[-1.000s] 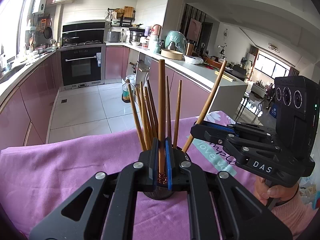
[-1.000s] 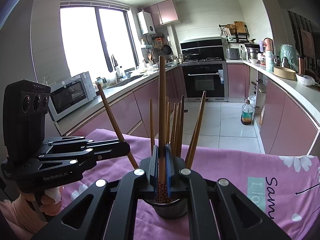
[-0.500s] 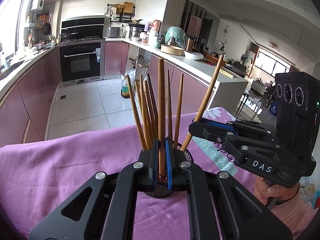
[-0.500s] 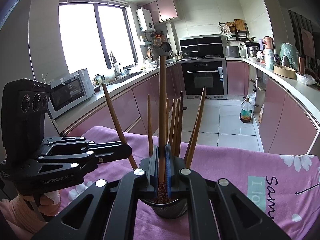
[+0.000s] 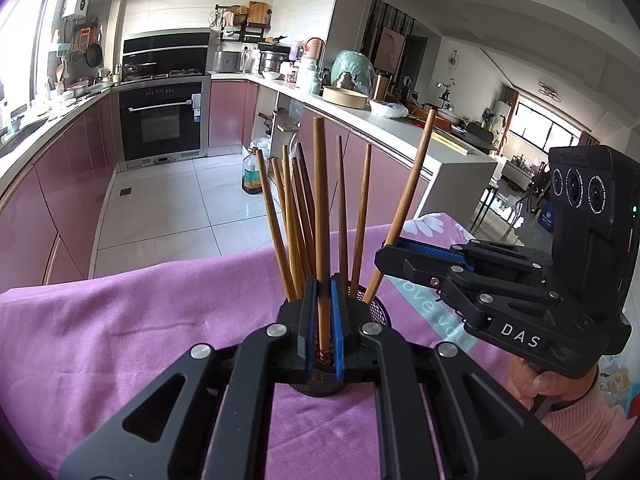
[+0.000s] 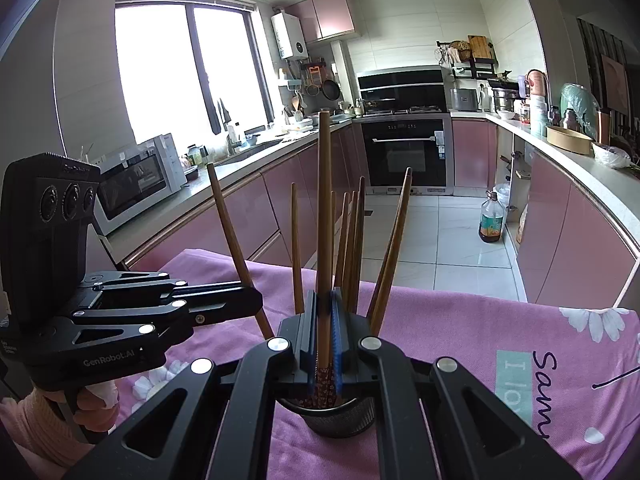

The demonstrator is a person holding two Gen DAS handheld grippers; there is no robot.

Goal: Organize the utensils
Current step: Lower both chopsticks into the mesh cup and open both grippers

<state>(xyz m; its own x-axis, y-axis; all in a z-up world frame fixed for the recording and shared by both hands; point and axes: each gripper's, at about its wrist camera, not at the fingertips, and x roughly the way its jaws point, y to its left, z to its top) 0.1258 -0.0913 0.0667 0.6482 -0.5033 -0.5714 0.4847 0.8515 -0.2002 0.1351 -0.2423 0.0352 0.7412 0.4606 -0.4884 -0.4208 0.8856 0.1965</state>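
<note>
Left tool is clenched on one chopstick, held upright w/ its patterned lower end right at the mouth of the mesh holder. Right tool is likewise clenched on its own chopstick, patterned tip just over the holder's rim. Each stick is pinched low, near the tip, prob. so the tip can be steered into the cup while the long end stays free above. In the left view the right tool shows side-on, its stick leaning outward; in the right view the left tool shows the same way, leaning stick too. Both tools meet over the one holder, so the pair looks set to go in together.

Holder stands on the table, on a pink cloth w/ flowers & lettering. Approx. eight other chopsticks already stand in it, fanned out. Beyond: pink kitchen cabinets, black oven, cluttered counters, oil bottle on the floor.

Vs. a second ago: grips unchanged, both tools closed on their sticks throughout. Left view has shifted a little, w/ the right tool now sitting slightly higher & closer to the holder in it. Right view nearly same; no stick dropped in yet.
</note>
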